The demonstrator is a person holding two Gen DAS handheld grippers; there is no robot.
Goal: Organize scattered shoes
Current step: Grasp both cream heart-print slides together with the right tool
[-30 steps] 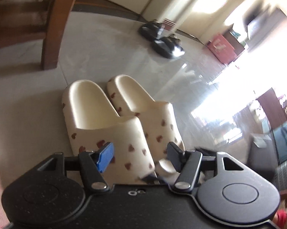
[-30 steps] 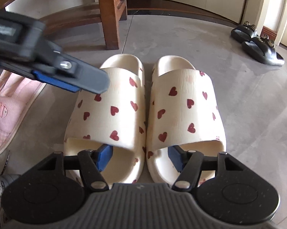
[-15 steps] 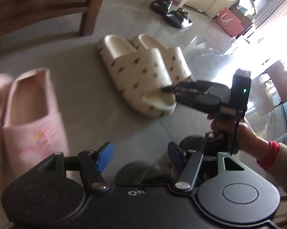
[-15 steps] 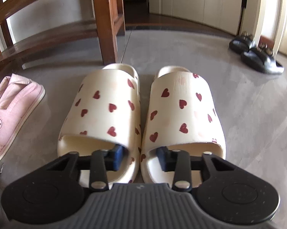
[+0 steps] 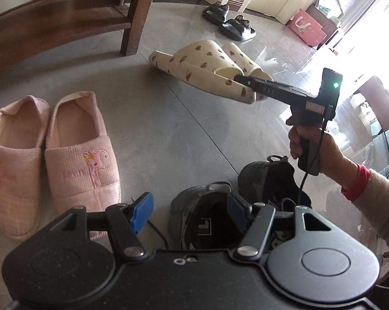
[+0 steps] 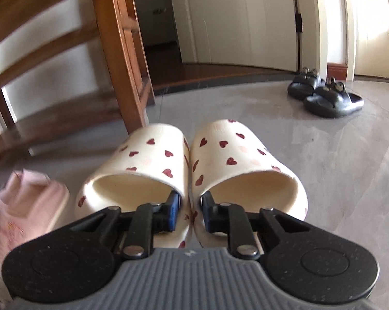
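Our right tool [image 6: 190,208] is pinched nearly closed on the two touching inner walls of the cream foam slides with red heart print [image 6: 191,165], one finger inside each toe opening, so both shoes travel as one pair. In the left wrist view those slides [image 5: 207,67] hang off the floor at the tool's tip, heels tilted down toward the wooden chair leg [image 5: 136,13]; we judge the pair is mid-carry toward wherever it gets lined up. Our left tool [image 5: 188,206] is wide open and holds nothing, hovering over the dark grey lace-up sneakers [image 5: 207,206] that sit close under it; probably the next pair to sort, though that is a guess. The pink knit house slippers with an embroidered cartoon [image 5: 52,139] sit side by side on the grey tiled floor [image 5: 168,134], already neat. The black strap sandals [image 5: 228,20] lie together well apart, near the doorway. The left view alone shows the lift, the right hand [image 5: 315,144] on the grip, and the sneakers. The right view alone shows exactly where the fingers bite, and only a blurred pink edge [image 6: 26,201] of the slippers.
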